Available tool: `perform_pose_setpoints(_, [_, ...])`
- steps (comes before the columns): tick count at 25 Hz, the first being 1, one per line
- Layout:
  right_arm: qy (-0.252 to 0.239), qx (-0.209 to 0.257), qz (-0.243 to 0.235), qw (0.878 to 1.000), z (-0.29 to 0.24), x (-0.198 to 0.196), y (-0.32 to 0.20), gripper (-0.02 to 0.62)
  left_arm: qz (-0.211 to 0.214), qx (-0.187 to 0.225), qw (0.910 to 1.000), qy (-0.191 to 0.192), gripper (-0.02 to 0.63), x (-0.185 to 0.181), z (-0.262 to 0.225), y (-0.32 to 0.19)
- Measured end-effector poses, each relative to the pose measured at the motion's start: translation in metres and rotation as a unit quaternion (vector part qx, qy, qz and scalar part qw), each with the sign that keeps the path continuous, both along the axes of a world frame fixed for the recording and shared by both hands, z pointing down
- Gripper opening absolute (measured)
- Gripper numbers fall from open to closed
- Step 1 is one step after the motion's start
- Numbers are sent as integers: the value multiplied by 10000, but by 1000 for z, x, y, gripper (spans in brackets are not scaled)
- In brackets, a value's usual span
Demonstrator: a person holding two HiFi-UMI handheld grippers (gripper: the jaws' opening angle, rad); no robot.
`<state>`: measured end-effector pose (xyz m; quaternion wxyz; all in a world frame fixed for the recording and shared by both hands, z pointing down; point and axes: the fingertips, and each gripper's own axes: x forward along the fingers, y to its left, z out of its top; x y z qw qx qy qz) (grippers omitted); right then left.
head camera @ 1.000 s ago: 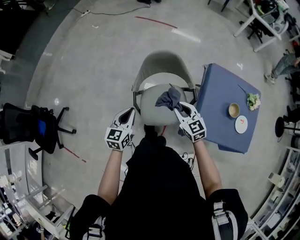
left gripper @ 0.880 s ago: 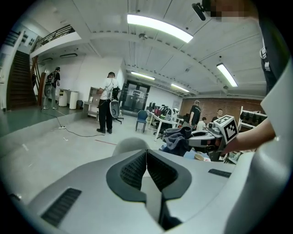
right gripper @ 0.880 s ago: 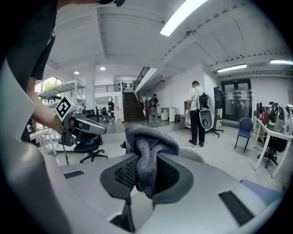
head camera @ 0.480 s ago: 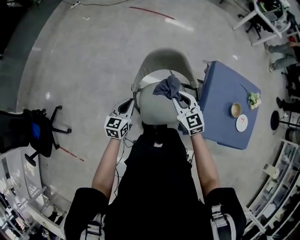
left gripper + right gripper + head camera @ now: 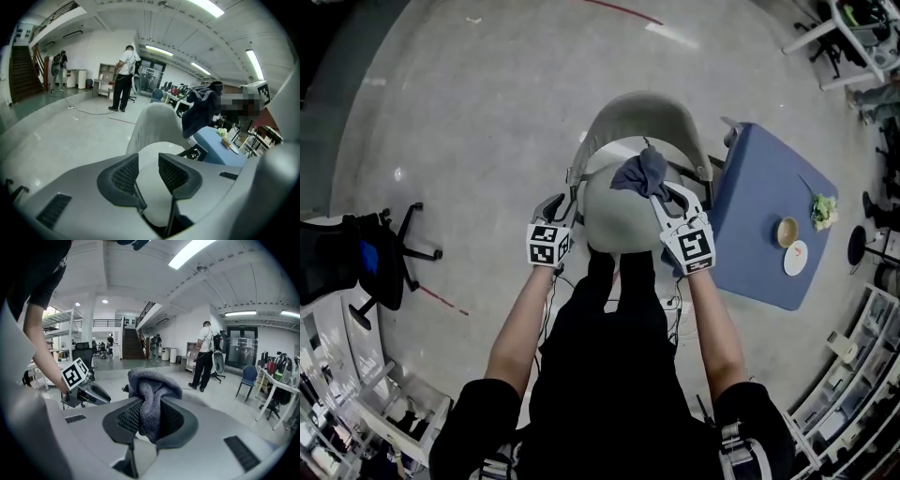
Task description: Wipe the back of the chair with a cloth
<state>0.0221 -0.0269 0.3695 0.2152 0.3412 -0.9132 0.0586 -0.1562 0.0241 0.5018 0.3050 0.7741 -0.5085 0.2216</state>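
A light grey shell chair stands in front of me, its curved back on the far side of the round seat. My right gripper is shut on a dark grey-blue cloth, which bunches above the seat. In the right gripper view the cloth fills the gap between the jaws. My left gripper is low at the seat's left edge. Its jaws are opening and nothing is between them; the left gripper view shows only the seat and chair back beyond.
A blue table with a cup, a plate and a small plant stands right of the chair. A black office chair is on the floor at the left. Farther off, a person stands by desks.
The left gripper has dropped beside the seat's left edge and its jaws have parted. The right gripper has carried the cloth a little forward over the seat.
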Motion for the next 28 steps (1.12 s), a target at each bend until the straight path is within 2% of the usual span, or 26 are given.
perform_pose_setpoints(6, [-61, -159, -3, 9999, 48, -9, -19, 84, -289, -1006, 9942, -244, 161, -11, 94, -15])
perform_pose_setpoints(9, [-88, -202, -21, 9998, 68, -12, -29, 84, -368, -1538, 9868, -359, 166, -17, 136, -16])
perform_pose_setpoints(13, [-117, -102, -16, 9999, 89, -16, -54, 84, -369, -2259, 9730, -308, 167, -18, 179, -18])
perform_pose_setpoints(21, [-150, 333, 209, 9991, 104, -20, -116, 84, -220, -3000, 9512, -680, 169, -14, 214, -25])
perform_pose_setpoints(28, [-213, 544, 308, 9978, 120, -40, -155, 84, -513, -3344, 9373, -840, 155, -10, 241, -26])
